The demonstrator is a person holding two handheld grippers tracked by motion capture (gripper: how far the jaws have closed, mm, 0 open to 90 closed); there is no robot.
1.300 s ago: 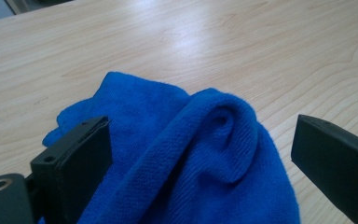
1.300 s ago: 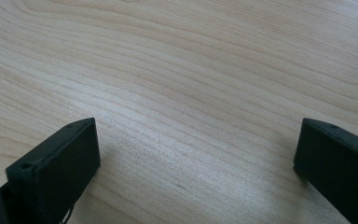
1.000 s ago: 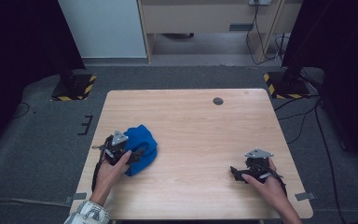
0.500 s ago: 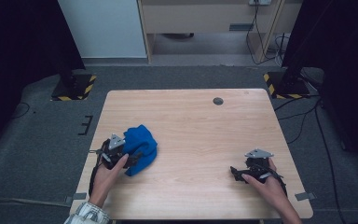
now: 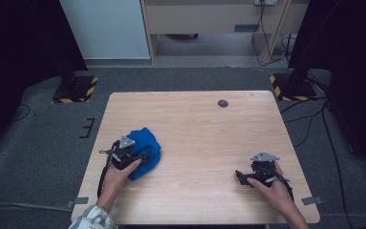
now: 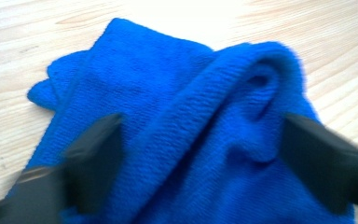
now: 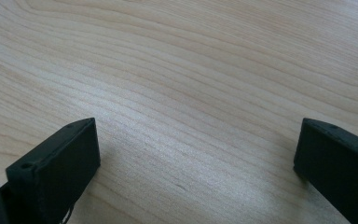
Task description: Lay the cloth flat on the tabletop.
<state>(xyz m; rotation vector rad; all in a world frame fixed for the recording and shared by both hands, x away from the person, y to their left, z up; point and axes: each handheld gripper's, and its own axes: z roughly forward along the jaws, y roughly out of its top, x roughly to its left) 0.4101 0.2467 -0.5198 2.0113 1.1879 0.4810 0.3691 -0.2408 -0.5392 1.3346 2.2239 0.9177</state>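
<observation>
Left gripper (image 5: 140,156) sits on the blue cloth (image 5: 145,148), at the left side of the table (image 5: 205,124), near its front edge. In the left gripper view its jaws straddle a raised fold of the cloth (image 6: 200,140) and have just been closing on it. They aren't pinching yet: fabric lies between them, but the pads look short of pressing, so I'd call it open around the fold.

Right gripper (image 5: 240,175) rests on bare wood near the front right corner, well apart from the cloth. Jaws wide open, nothing between them in the right gripper view.

Risks, my read:
- The cloth is bunched in several layers. The jaws may catch the top fold alone, and the rest would then unroll or drag when lifted.
- The pinch looks off-centre on the heap, so the cloth could hang lopsided and slip out.
- The jaw tips are low, close to the table, and could scrape the wood instead of biting fabric.
- With the right gripper that far off, nothing steadies the cloth if it slides toward the table edge.
</observation>
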